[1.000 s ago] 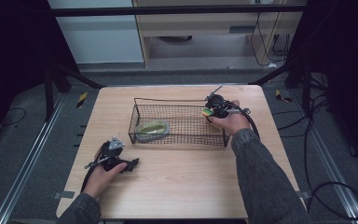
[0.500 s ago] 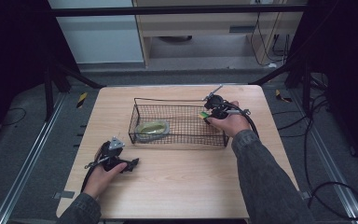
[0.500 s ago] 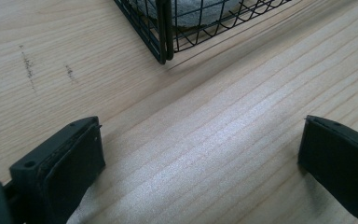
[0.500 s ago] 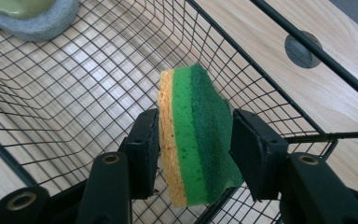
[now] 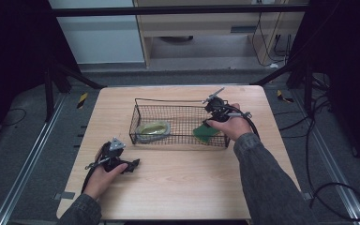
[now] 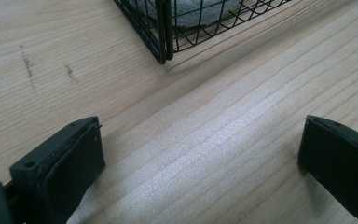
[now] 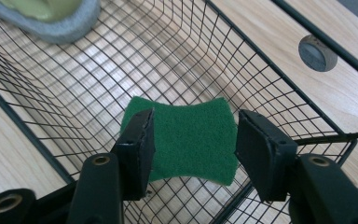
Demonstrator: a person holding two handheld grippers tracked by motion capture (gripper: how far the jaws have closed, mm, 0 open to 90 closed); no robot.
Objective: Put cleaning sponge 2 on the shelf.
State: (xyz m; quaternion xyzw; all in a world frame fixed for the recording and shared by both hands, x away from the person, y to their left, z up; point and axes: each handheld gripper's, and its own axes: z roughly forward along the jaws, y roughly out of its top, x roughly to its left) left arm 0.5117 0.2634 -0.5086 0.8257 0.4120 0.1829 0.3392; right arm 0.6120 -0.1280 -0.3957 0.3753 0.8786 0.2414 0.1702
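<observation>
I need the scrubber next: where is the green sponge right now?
In the high view, the green sponge lies in the wire basket's right end, between the right gripper's jaws.

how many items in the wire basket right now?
2. A green scouring pad lies at the right end of the black wire basket, between the right gripper's jaws. A grey-rimmed yellow-green sponge lies at the left end. Nothing else seen inside.
</observation>
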